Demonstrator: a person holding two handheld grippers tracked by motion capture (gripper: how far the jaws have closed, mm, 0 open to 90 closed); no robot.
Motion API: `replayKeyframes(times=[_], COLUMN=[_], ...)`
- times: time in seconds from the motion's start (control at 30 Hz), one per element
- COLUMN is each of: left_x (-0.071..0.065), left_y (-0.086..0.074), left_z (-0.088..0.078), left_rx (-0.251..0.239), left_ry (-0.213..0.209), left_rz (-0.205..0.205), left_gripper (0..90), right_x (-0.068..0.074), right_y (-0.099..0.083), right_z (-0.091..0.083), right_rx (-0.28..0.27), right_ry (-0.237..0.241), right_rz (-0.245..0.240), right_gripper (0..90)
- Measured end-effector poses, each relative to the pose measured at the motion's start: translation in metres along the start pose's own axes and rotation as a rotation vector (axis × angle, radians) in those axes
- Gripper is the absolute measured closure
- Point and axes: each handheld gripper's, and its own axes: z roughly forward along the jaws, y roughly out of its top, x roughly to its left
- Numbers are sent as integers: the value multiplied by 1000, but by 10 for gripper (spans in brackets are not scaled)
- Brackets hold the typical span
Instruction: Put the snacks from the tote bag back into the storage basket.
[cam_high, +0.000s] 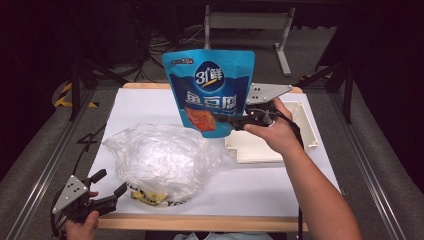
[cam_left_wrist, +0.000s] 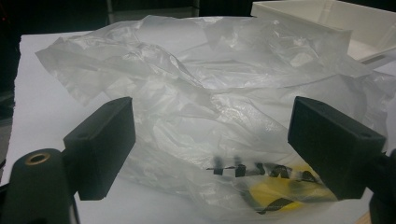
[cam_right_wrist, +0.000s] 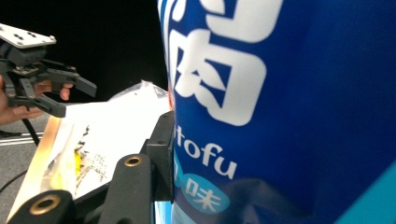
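One blue pouch, white lettering, upright, uncrumpled.

Right claw raised mid-table, clamped shut, forearm outstretched, left claw low at near edge, apparently resting, jaws apart

A wooden-edged table under white paper sits on grey carpet. At twelve o'clock a grey metal frame stands among cables; striped tape at nine. Beyond lies darkness.
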Motion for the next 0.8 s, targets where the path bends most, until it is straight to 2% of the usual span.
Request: replayKeyframes(times=[0.8], left_x=[0], left_y=[0], left_z=[1], left_rx=[5], left_ry=[5], left_rz=[0], left_gripper=[158], right_x=[-47], right_y=[-39], right_z=[-57], right_rx=[38], right_ry=[-143], right_rz=[48], right_gripper=[551])
